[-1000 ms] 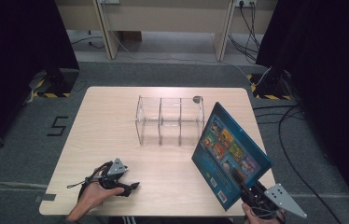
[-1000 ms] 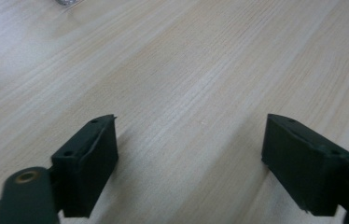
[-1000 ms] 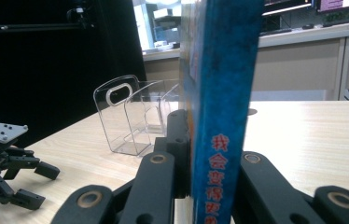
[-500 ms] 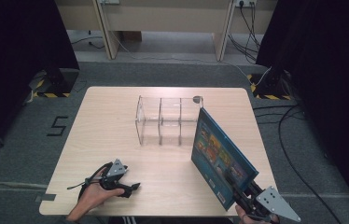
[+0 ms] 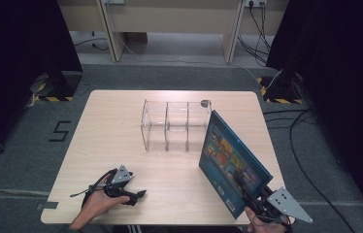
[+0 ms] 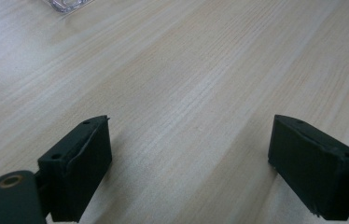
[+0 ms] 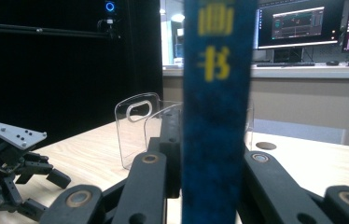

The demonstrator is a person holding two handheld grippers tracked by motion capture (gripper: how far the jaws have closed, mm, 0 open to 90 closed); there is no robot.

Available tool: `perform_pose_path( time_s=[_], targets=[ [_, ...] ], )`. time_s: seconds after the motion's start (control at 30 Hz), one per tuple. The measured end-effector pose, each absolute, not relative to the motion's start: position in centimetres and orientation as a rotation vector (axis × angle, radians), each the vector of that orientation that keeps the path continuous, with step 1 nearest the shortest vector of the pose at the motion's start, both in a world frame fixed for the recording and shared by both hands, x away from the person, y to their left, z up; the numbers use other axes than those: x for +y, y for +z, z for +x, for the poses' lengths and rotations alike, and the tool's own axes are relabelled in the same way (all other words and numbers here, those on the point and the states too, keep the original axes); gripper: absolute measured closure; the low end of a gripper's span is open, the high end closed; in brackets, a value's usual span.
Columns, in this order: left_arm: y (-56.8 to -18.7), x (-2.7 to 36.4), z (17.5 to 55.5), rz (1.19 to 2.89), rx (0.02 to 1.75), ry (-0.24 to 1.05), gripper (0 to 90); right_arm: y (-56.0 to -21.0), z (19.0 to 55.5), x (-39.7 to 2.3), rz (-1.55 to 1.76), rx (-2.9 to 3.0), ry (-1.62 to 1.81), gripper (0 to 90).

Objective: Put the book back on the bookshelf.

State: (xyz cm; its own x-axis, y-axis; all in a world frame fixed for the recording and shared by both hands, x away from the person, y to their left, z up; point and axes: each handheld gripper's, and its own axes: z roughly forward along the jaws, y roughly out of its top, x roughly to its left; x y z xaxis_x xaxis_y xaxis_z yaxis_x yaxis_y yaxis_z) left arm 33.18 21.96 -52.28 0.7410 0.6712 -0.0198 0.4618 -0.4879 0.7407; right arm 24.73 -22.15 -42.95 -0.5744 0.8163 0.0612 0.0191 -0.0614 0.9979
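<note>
I am holding a blue picture book (image 5: 232, 162) on edge over the table's near right corner, its lower corner clamped in my right gripper (image 5: 251, 198). It is standing almost upright, leaning slightly, its cover of colourful illustrated panels facing left. Its far upper corner is lying just beside the right end of the clear three-compartment organizer (image 5: 175, 124). In the right gripper view, its blue spine (image 7: 214, 107) is showing yellow characters.

Book (image 7: 214, 112) blurred, cut off top and bottom; hides rack's (image 7: 137, 126) right part.
</note>
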Motion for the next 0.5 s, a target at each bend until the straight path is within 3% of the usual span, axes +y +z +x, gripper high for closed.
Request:
perform_pose_path(
  time_s=[0.5],
  targets=[
    [-52.44,21.89,33.18,2.168,0.838,0.348,9.1,-42.61,25.72,-22.36,0.913,1.605,1.707,77.9]
  ],
)
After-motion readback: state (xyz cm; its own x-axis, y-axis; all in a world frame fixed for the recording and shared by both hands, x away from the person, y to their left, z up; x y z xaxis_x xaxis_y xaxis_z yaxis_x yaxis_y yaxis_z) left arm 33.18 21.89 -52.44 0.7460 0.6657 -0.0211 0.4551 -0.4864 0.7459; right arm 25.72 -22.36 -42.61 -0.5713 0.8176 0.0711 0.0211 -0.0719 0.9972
